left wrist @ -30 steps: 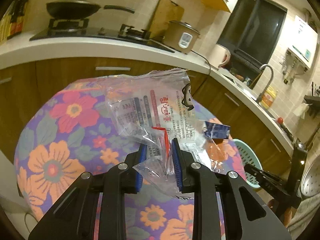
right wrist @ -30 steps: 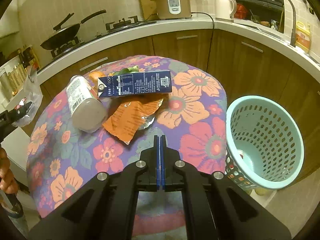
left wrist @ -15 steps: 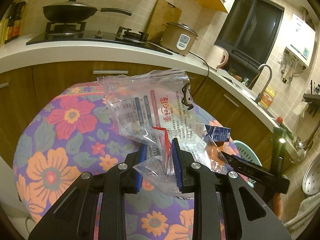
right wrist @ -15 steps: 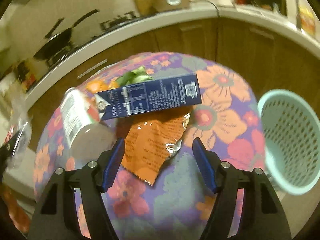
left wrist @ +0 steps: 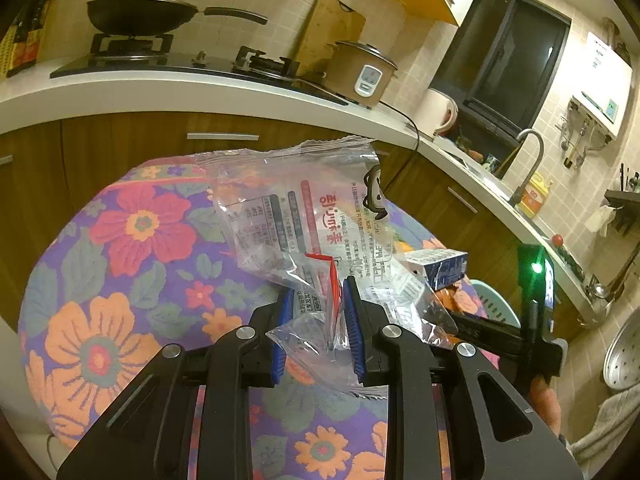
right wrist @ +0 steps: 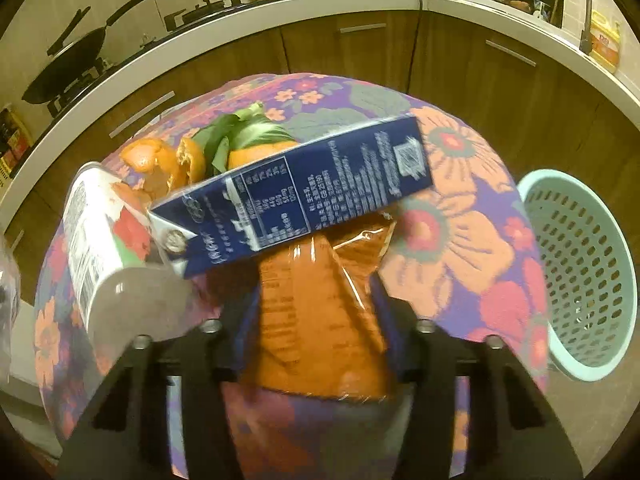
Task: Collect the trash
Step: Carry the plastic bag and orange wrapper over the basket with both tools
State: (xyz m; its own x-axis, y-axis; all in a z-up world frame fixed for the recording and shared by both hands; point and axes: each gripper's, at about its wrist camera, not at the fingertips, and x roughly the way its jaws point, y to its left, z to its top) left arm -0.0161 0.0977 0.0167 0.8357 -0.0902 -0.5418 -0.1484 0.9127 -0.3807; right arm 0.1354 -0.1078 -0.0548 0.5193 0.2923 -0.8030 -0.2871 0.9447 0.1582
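The left gripper [left wrist: 316, 312] is clamped on a clear wrapper [left wrist: 304, 216] above the table [left wrist: 120, 280]. The right gripper [right wrist: 316, 304] fingers have been closing around the orange packet [right wrist: 320, 312], which lies on the near side under the blue carton [right wrist: 296, 196]. Pulling the packet could drag that carton off.

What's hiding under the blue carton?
Under the blue carton lies an orange wrapper, partly covered. Behind it peek orange peels and green leaves; the rest is hidden.
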